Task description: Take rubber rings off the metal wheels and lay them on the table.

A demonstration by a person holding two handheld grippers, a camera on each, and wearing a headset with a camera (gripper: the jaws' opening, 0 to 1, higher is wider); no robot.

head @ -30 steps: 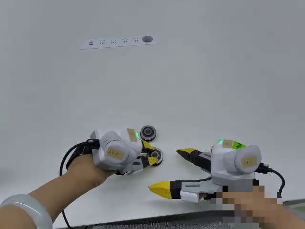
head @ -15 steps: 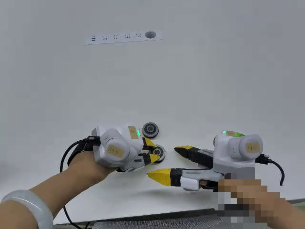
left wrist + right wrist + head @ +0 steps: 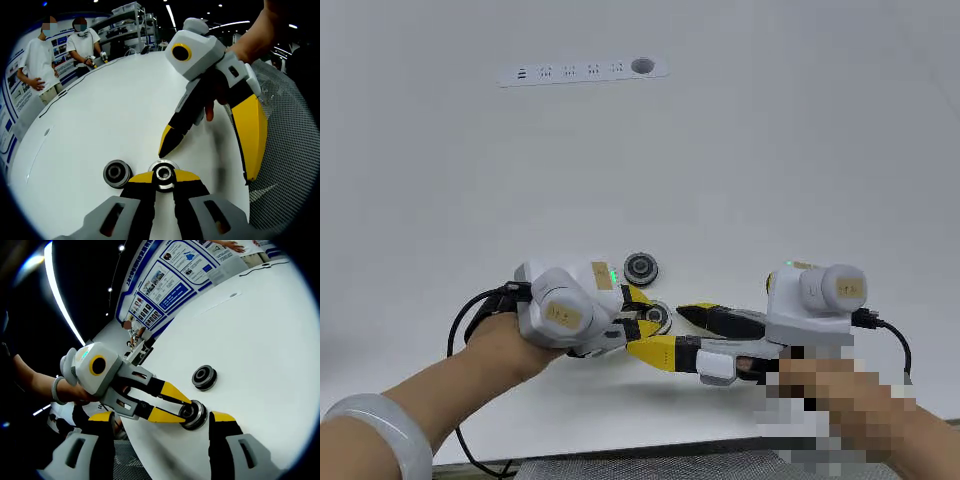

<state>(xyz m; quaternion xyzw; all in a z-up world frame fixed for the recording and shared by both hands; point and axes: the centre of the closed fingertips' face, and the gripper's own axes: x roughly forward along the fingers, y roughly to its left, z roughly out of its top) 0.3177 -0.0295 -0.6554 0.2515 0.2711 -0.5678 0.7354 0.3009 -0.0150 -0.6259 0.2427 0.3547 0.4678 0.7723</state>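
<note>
**Desk:** What does the left hand-held gripper [image 3: 642, 313] have?

**Photographer:** Its yellow-tipped jaws are closed on a small metal wheel [image 3: 164, 173], pinning it low over the white bench [image 3: 720, 180]. A second wheel [image 3: 641, 268] lies flat just beyond those jaw tips, apart from them.

**Desk:** And the right hand-held gripper [image 3: 206, 164]?

**Photographer:** Its jaws are spread wide with nothing in them. It points at the left one's tips, and the clamped wheel sits between and just ahead of its own tips. One tip is just beside the wheel's rim; whether it touches cannot be told.

**Desk:** How will the rubber ring handle?

**Photographer:** At this size it cannot be told apart from the rim. As a judgement, the wheel is stiff, dense and smooth enough to twist in a pinch. The ring is probably light, soft and stretchy, and seated tight. The hold belongs on the ring's outer edge, on the side away from the left jaws, with one tip working under it and peeling outward. If the whole wheel is squeezed, the ring likely does not shift. If it is pulled too hard, it may snap free and roll across the bench.
</note>
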